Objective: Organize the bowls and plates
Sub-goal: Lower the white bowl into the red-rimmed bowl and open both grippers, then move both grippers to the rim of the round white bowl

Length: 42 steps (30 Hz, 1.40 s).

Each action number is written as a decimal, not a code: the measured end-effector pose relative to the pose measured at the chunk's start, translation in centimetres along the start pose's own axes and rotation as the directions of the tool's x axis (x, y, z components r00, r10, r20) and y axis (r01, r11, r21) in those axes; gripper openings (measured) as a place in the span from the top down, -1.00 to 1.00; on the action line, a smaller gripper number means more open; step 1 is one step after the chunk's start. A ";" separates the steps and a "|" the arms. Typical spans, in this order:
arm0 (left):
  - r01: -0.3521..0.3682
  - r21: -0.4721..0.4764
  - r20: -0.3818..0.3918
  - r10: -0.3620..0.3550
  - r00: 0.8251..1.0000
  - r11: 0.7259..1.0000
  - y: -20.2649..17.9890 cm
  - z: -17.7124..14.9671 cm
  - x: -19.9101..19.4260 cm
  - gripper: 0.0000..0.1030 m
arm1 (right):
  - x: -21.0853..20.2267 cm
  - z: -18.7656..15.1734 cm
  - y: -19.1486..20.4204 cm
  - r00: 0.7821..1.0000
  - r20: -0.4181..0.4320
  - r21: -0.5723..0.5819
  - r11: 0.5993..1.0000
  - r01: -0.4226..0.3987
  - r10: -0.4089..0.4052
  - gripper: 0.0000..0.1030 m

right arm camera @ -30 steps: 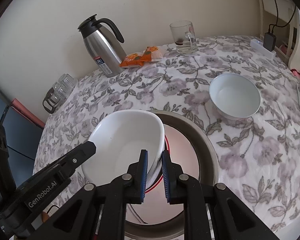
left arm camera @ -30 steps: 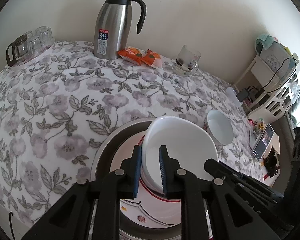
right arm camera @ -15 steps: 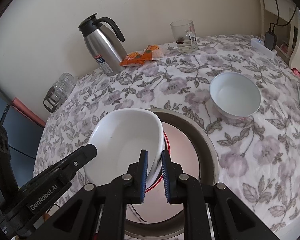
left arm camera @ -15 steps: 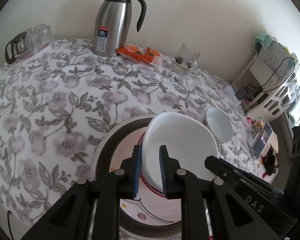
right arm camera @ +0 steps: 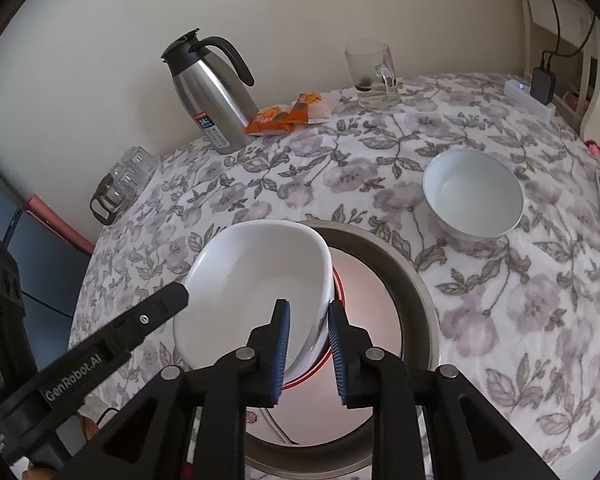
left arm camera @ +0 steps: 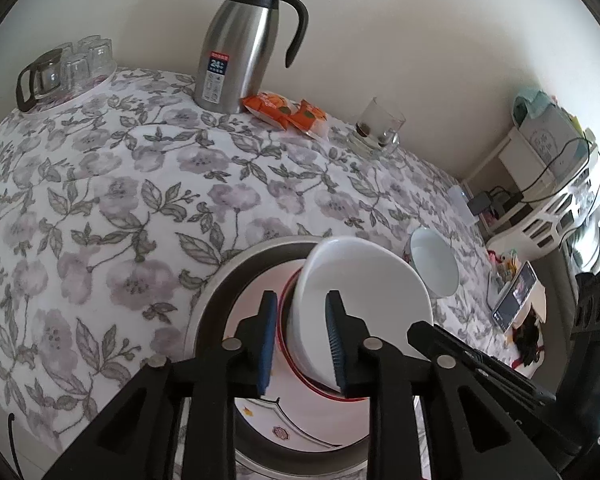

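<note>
Bowl point(right arm camera: 256, 280) between both jaws; second bowl point(right arm camera: 473, 199) beside basin point(right arm camera: 424, 300).

Soft, even daylight fills both wrist views, brightest at the right edge of the left wrist view, beyond the white shelving unit point(left arm camera: 556, 200). The tall stainless-steel jug with black handle point(left arm camera: 240, 44) carries pale vertical highlights down its body. Shadows on the floral tablecloth point(left arm camera: 120, 200) near that jug are faint. Focus is sharp at centre; fisheye distortion bows the table edge, and black vignetting rings each frame. No motion blur shows.
</note>
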<state>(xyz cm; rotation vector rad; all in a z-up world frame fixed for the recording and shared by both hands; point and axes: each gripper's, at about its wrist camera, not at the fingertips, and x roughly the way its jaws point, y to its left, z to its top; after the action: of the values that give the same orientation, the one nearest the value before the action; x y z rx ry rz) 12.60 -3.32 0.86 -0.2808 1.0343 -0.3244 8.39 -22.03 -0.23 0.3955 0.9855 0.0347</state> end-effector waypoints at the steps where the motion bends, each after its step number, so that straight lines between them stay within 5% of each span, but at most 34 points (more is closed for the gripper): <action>1: -0.001 -0.004 0.007 0.001 1.000 1.000 0.1 0.1 -0.2 0.48 | -0.1 0.0 0.0 1.000 0.003 0.000 1.000 0.001 -0.001 0.55; 3: -0.001 -0.011 0.024 0.001 1.000 1.000 0.3 0.2 -0.6 0.45 | -0.2 0.2 -0.1 1.000 0.007 0.002 1.000 0.000 0.000 0.55; 5: -0.005 -0.022 0.034 0.005 0.999 1.000 0.5 0.3 -0.9 0.22 | -0.4 0.3 -0.1 1.000 0.018 0.001 1.000 0.004 -0.004 0.52; 10: -0.056 -0.042 0.035 0.058 0.998 0.998 1.0 0.5 -0.9 -0.03 | -0.4 0.5 -0.2 0.999 0.029 -0.004 0.999 0.038 -0.037 0.09; 17: -0.115 -0.061 0.020 0.117 0.993 0.991 1.7 0.5 -0.5 -0.46 | -0.3 0.6 -0.8 0.996 0.035 0.007 0.997 0.076 -0.076 -0.26; 24: -0.140 -0.058 0.008 0.141 0.990 0.988 1.9 0.4 0.0 -0.51 | 0.2 0.7 -1.4 0.995 0.027 0.019 0.995 0.098 -0.098 -0.46; 28: -0.163 -0.057 0.017 0.164 0.986 0.985 2.0 0.4 0.1 -0.81 | 0.2 0.7 -1.6 0.994 0.028 0.028 0.994 0.109 -0.110 -0.65; 42: -0.204 -0.112 0.040 0.210 0.977 0.972 3.3 0.5 -0.2 -0.93 | 0.1 0.9 -2.3 0.991 0.046 0.054 0.991 0.121 -0.123 -1.00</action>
<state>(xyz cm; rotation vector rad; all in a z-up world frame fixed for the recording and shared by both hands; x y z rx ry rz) 13.37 -0.15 -0.01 -0.2741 1.0215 -0.0724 8.80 -24.42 -0.65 0.3808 0.9614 -0.1110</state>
